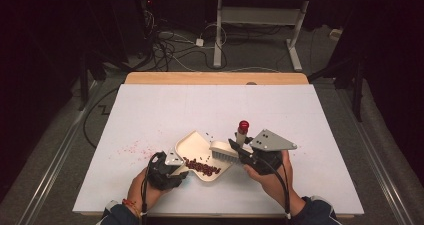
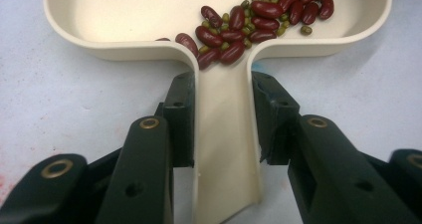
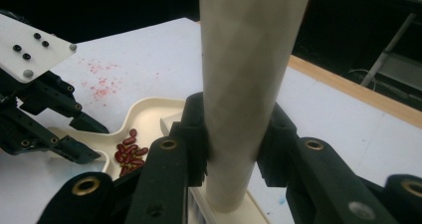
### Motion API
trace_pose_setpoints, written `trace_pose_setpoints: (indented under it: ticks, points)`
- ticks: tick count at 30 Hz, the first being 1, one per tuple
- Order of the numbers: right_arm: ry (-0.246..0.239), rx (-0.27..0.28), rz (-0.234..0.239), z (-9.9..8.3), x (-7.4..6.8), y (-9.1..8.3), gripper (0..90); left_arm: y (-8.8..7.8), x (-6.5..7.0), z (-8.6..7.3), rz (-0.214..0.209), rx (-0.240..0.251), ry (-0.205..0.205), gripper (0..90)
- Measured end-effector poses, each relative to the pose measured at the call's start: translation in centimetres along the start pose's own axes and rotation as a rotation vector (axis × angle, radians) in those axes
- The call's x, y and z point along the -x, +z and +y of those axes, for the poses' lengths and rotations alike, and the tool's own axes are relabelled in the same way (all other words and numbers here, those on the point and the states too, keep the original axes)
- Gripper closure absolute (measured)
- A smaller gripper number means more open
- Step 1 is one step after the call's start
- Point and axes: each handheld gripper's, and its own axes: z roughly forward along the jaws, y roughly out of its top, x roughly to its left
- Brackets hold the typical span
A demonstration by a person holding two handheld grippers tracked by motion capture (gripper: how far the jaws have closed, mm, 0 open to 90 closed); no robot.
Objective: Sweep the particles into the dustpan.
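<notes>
A: Where do your grippers stand?

B: Your left gripper [image 2: 219, 119] clamps both jaws on the flat handle of the cream plastic dustpan [image 2: 89, 32], low in the left gripper view. Your right gripper [image 3: 231, 149] is closed around the pale round handle of the white hand brush [image 1: 225, 149], right of centre in the high view, its red knob [image 1: 243, 125] pointing up.

A: And the load?

B: The dark red kidney beans [image 2: 259, 10], with small green beans among them, lie in the pan near the handle's neck, upper centre of the left gripper view. The brush head sits at the pan's right rim.

A: How do you sweep well?

B: Probably: keep the pan flat on the white table [image 1: 300, 115], press its lip down, and draw the bristles slowly inward so nothing hops the rim. Pink speckles [image 1: 132, 147] stain the table left of the pan.
</notes>
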Motion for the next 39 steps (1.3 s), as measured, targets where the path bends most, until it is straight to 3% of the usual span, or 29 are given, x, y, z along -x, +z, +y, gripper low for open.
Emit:
trace_pose_setpoints:
  ticks: [4, 10, 15, 17, 20, 24, 30, 35, 39]
  points:
    - [0.007, 0.001, -0.02, 0.1, 0.8, -0.4, 70.4, -0.1, -0.1, 0.0, -0.001, 0.0, 0.001, 63.3]
    - [-0.019, 0.003, -0.105, -0.1, 1.7, -0.7, 70.4, -0.1, -0.2, -0.1, -0.007, -0.002, -0.002, 63.3]
    - [-0.022, -0.059, -0.082, -0.8, 1.2, 0.4, 70.5, 0.0, -0.1, -0.1, -0.003, -0.004, -0.001, 63.3]
    - [-0.021, -0.073, -0.042, -0.6, 0.5, 0.5, 70.4, 0.0, -0.1, -0.1, -0.001, -0.002, -0.001, 63.2]
    - [-0.052, -0.061, -0.014, -0.2, -1.0, 0.5, 70.4, 0.1, -0.2, -0.1, -0.004, -0.001, -0.001, 63.2]
    - [-0.014, -0.02, 0.03, 0.2, -0.8, 0.0, 70.4, 0.0, -0.2, -0.1, -0.004, 0.0, 0.001, 63.2]
    - [-0.041, -0.006, -0.065, 0.4, 0.6, -0.8, 70.4, -0.2, -0.3, -0.2, -0.008, -0.008, 0.001, 63.3]
    - [-0.039, -0.051, -0.106, -0.4, 1.8, -0.1, 70.4, -0.7, -0.4, -0.6, -0.009, -0.016, 0.003, 63.3]
    - [-0.032, -0.052, -0.125, -0.9, 1.9, 0.7, 70.4, -0.5, -0.5, -0.6, -0.011, -0.025, -0.002, 63.3]
